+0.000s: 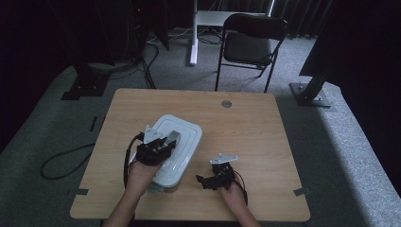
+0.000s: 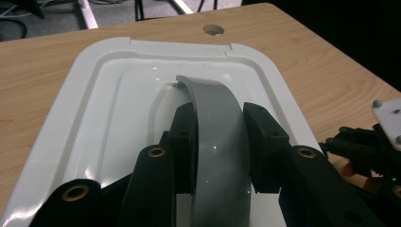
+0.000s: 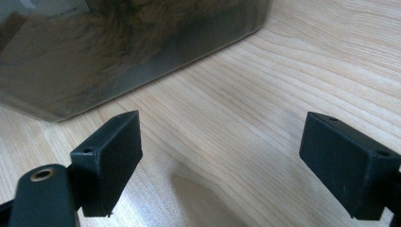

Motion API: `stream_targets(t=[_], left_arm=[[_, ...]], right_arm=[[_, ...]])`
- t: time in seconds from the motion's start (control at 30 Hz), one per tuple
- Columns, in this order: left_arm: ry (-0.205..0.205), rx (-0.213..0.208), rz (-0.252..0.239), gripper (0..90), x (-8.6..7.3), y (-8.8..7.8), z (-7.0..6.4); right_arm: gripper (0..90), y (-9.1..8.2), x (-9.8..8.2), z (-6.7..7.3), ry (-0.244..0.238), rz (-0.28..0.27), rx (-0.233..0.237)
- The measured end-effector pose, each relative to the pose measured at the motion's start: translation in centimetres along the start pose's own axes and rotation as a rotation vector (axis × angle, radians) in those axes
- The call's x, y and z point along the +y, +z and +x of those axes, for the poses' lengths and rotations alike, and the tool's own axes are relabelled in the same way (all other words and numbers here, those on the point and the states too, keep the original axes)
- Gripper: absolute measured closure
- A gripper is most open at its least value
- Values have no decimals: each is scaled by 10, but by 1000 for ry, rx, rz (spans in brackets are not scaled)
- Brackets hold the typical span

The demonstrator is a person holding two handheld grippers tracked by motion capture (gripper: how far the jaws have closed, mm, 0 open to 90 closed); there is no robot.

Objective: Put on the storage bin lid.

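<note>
Left gripper (image 2: pixel 220 142) clamps grey handle (image 2: pixel 215 123) across its long axis atop box (image 1: pixel 189 130); right gripper (image 3: pixel 222 165) wide, beside box

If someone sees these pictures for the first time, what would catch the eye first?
First is the white lidded box left of centre on the wooden table, bright in a dark room. Next, the left gripper is closed on the box's grey handle, which is raised off the lid. The right gripper stands with jaws wide apart and nothing between them, on the table beside the box, towards the near edge.
</note>
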State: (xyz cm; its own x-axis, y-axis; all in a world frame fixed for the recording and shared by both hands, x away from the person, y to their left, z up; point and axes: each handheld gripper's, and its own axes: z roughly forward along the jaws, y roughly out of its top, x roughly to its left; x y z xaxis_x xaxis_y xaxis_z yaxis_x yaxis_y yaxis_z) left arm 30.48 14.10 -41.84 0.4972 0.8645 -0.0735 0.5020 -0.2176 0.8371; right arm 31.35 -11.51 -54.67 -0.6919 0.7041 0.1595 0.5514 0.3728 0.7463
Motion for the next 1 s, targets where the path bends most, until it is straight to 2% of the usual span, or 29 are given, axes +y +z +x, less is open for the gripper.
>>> stream_targets(t=[0.1, 0.2, 0.33, 0.47, 0.53, 0.63, 0.8, 0.87, 1.0], left_arm=[[-23, -11, -5, 681, -5, 2, 4], [-4, 1, 2, 681, -5, 3, 1], [2, 3, 2, 681, -6, 3, 1], [-15, -13, 9, 675, -5, 3, 3], [0, -25, 38, 622, -4, 6, 2], [6, -24, 22, 499, -1, 3, 1], [-3, -39, 25, 436, 2, 0, 6], [-8, -58, 16, 407, 3, -4, 7], [-15, -50, -1, 371, 5, -11, 14]], right_arm=[[132, 0, 0, 0, -1, -1, 0], [132, 0, 0, 0, -3, 1, -1], [132, 0, 0, 1, -3, 1, 1], [132, 0, 0, 0, -1, 2, 3], [132, 0, 0, 0, -3, 1, 3], [132, 0, 0, -1, 1, 0, 3], [132, -1, 0, -2, 7, 0, 2], [132, -1, 0, -3, 5, -2, 1], [132, -2, 0, -3, 7, -4, 1]])
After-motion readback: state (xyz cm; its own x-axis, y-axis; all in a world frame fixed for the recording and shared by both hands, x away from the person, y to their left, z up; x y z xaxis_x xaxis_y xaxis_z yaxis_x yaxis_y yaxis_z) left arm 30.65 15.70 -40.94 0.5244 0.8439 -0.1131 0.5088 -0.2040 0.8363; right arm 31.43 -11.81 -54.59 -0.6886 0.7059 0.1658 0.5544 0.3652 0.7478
